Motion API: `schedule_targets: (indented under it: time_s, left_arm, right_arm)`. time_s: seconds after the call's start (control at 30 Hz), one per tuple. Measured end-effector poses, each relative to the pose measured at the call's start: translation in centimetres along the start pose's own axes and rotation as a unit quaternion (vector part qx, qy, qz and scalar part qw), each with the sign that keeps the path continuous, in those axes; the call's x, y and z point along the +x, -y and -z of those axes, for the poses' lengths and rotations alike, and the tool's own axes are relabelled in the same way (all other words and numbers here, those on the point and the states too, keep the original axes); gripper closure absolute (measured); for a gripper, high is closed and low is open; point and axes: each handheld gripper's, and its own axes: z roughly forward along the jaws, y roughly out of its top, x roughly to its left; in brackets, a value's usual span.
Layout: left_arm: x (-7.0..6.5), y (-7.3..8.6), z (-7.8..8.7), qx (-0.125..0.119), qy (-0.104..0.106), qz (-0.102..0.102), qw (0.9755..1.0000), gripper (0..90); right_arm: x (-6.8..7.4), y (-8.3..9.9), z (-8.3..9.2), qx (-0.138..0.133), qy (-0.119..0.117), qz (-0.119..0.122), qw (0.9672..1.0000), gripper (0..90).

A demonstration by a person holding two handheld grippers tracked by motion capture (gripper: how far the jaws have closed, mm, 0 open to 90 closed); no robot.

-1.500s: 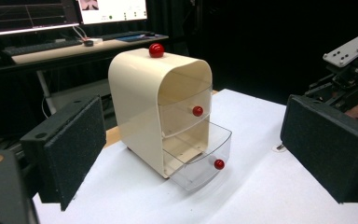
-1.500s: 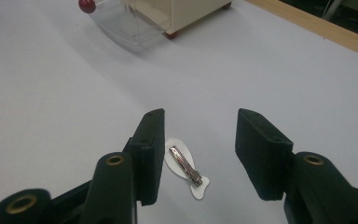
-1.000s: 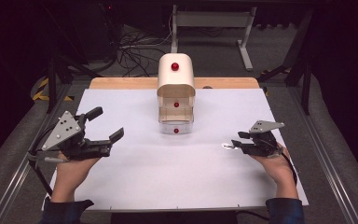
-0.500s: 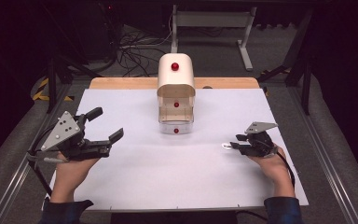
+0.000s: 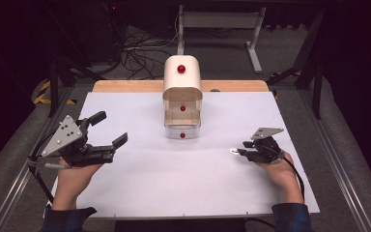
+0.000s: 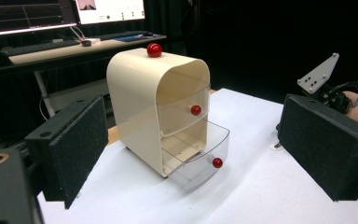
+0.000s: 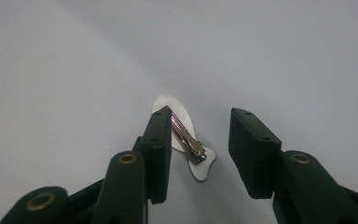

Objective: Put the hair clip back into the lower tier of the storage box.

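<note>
Two grippers low over a white table, a small drawer cabinet between them and a hair clip at the right one.

From the high view we see the cream cabinet (image 5: 182, 96) at the table (image 5: 174, 188) centre, its bottom clear drawer (image 5: 182, 133) pulled out; the left gripper (image 5: 110, 129) rests spread wide at the left, the right gripper (image 5: 239, 151) at the right beside a small pale clip (image 5: 234, 151). In the left gripper view, we look between released jaws at the cabinet with red knobs (image 6: 217, 162). In the right gripper view, the right gripper (image 7: 200, 140) stands parted around the metal hair clip (image 7: 186, 137), the clip lying on the table against one jaw, ungrasped.
</note>
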Motion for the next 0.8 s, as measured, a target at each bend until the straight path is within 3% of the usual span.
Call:
schedule_targets:
  time_s: [0.33, 0.53, 0.8]
  left_arm:
    - [0.07, 0.00, 0.12, -0.003, 0.000, 0.001, 1.0000, 9.6]
    - [0.00, 0.04, -0.02, -0.002, 0.005, 0.001, 1.0000, 10.0]
    - [-0.09, 0.00, -0.05, -0.002, 0.007, -0.002, 1.0000, 10.4]
  right_arm:
    - [-0.16, 0.36, -0.76, 0.006, -0.010, -0.006, 0.9999, 62.9]
    - [-0.72, 0.74, -0.86, -0.006, -0.029, -0.028, 0.9992, 65.9]
    - [-0.78, 0.88, -0.62, -0.004, -0.025, -0.035, 0.9991, 72.3]
